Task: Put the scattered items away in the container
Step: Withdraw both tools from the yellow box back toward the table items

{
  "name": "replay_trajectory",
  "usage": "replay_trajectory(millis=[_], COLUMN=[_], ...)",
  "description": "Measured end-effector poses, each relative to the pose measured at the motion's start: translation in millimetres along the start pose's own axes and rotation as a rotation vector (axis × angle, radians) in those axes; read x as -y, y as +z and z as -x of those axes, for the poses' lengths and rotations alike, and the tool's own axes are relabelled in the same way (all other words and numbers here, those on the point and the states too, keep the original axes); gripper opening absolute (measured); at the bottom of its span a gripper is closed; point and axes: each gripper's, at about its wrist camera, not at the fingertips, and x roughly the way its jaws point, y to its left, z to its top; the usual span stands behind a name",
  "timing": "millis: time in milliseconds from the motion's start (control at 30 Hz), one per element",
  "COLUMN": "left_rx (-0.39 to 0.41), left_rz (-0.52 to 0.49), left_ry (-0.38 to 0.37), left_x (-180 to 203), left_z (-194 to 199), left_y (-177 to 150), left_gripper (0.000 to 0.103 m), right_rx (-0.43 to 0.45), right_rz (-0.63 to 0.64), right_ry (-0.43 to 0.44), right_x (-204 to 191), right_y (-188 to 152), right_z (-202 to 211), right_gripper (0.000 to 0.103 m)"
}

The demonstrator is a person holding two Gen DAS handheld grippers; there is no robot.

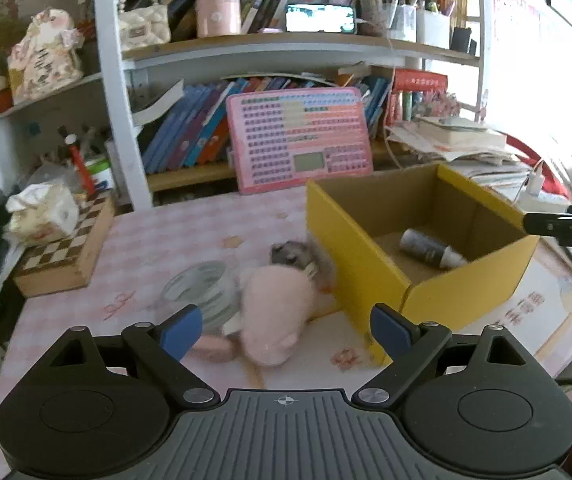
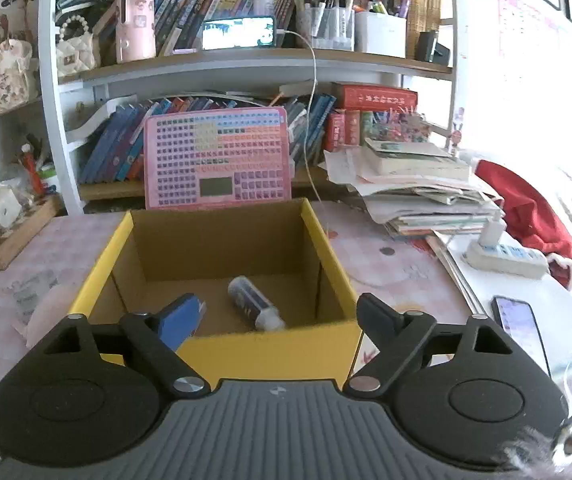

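Observation:
A yellow cardboard box [image 1: 366,276] stands open on the pink checked table, with a grey bottle [image 1: 430,249] lying on its floor. Left of the box lie a pink plush toy [image 1: 274,312], a grey furry item [image 1: 296,256] against the box wall, and a roll of clear tape [image 1: 202,292]. My left gripper [image 1: 286,316] is open just short of the plush, its pads clear of it. My right gripper [image 2: 280,306] hangs open over the near wall of the box [image 2: 270,348], nothing between its fingers. The bottle [image 2: 254,302] lies below it.
A chessboard box [image 1: 66,256] with a crumpled tissue pack sits at the table's left. A pink keyboard toy [image 2: 218,160] leans on the bookshelf behind the box. Right of the box are stacked papers [image 2: 418,196], a power strip [image 2: 506,258] and a phone [image 2: 520,328].

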Motion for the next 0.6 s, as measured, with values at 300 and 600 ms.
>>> replay_trajectory(millis=[300,600], left_rx=[-0.041,-0.068], left_rz=[-0.026,-0.056], left_ry=[-0.015,-0.039], left_x=[-26,-46], left_z=[12,28], left_y=[-28,-52], left_gripper=[0.093,0.093], right_rx=[-0.039,-0.075], right_rz=[0.058,0.077], right_ry=[-0.017,0.014], right_x=[-46,-88], right_y=[-33,-52], right_z=[25,41], right_gripper=[0.091,0.093])
